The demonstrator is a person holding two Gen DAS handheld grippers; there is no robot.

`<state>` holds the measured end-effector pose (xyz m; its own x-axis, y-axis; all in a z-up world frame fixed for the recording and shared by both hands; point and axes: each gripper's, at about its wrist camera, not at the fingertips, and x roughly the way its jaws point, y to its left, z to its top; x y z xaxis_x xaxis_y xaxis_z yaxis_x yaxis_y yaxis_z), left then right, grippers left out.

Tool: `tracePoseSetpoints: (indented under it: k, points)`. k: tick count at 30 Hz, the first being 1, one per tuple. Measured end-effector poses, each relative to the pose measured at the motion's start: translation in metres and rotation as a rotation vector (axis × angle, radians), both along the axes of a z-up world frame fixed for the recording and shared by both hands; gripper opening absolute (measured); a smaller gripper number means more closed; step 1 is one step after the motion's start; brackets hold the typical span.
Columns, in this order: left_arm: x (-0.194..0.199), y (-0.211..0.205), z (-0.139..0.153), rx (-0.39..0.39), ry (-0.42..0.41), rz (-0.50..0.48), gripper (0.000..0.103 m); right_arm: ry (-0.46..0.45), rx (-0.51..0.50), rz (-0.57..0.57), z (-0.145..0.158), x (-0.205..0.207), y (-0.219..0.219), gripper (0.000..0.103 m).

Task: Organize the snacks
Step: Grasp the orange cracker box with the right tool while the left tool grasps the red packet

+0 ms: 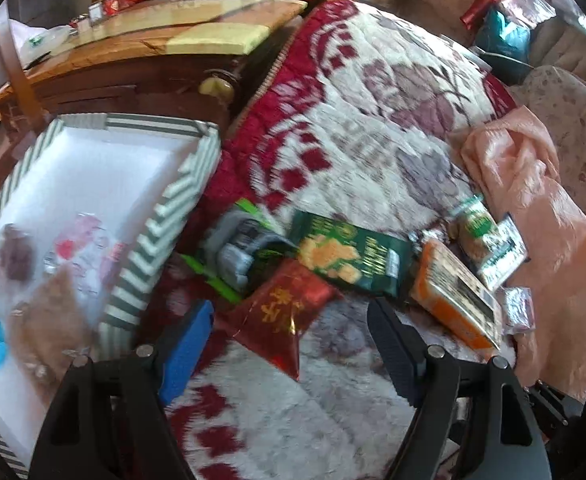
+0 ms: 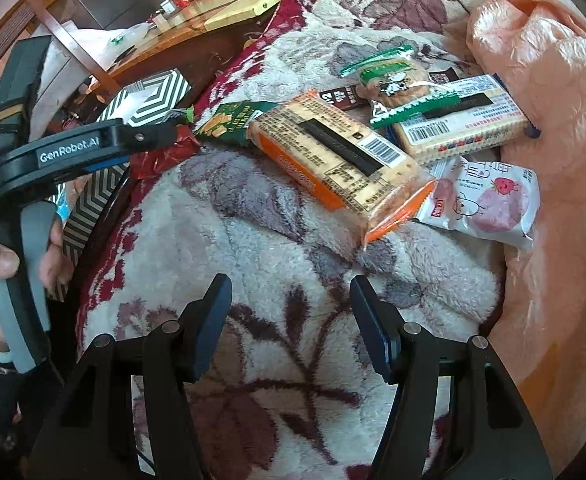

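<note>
Snack packets lie on a floral blanket [image 1: 373, 128]. In the left wrist view my left gripper [image 1: 289, 340] is open over a red foil packet [image 1: 281, 312]. Beyond it lie a dark green cracker packet [image 1: 349, 256], a grey-and-green packet [image 1: 237, 248] and an orange biscuit pack [image 1: 457, 300]. A striped box [image 1: 161, 232] at the left holds several snacks. In the right wrist view my right gripper [image 2: 289, 312] is open and empty above the blanket. Ahead lie the orange biscuit pack [image 2: 341, 160], a white cracker pack [image 2: 461, 124], a cookie packet [image 2: 397, 80] and a pink-and-white packet [image 2: 489, 200].
A peach cloth [image 2: 553, 100] lies along the right of the blanket. A wooden table [image 1: 153, 40] with small items stands behind the box. The left gripper's body and the hand holding it [image 2: 33, 184] show at the left of the right wrist view.
</note>
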<state>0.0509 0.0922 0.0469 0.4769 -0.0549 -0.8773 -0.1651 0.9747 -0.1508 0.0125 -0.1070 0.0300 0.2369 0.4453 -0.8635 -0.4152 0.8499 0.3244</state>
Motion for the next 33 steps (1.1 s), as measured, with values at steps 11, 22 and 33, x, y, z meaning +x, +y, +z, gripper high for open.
tracePoseSetpoints:
  k: [11,22,33]
  points:
    - [-0.012,-0.009,0.010,-0.073,-0.020,-0.036,0.081,0.022,0.000,-0.003,-0.007,0.003,-0.002,0.062]
    - [0.011,-0.010,-0.008,-0.046,0.049,-0.025,0.063,0.019,0.018,-0.008,-0.007,0.004,-0.005,0.062]
    - [-0.007,-0.005,-0.002,-0.052,0.015,-0.027,0.037,-0.129,-0.066,0.113,0.019,0.032,0.010,0.062]
